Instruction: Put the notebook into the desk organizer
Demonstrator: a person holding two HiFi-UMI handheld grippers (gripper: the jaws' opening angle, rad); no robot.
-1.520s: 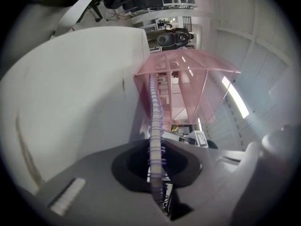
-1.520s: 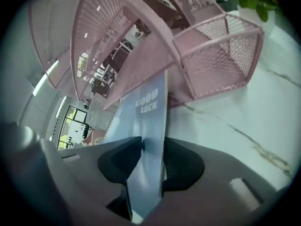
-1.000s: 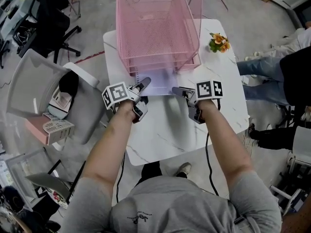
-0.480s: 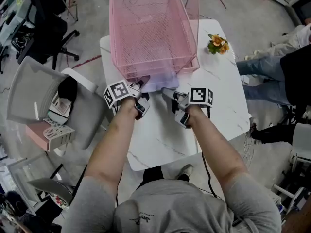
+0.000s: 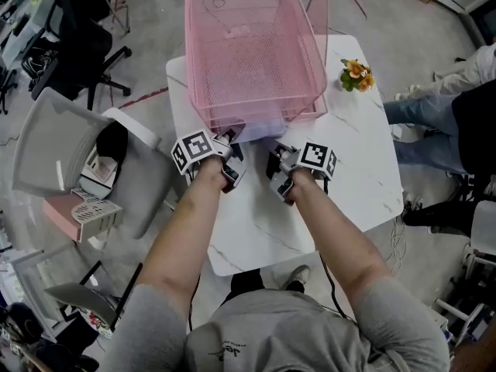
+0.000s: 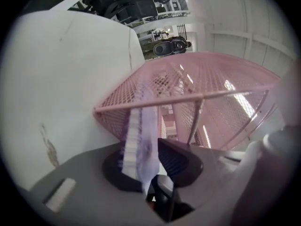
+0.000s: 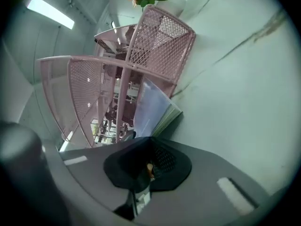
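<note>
notebook: deeper in bottom tier of pink mesh desk organizer than a second ago, near edge still over worktop | left gripper: clenched on notebook's spiral edge | right gripper: moved inward, jaws just closed together, nothing between them, near notebook's edge

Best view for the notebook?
Right gripper view: the notebook shows cover and page edges, partly inside the organizer. Left gripper view: only its spiral edge, clamped in the left gripper. Head view: a pale sliver.
</note>
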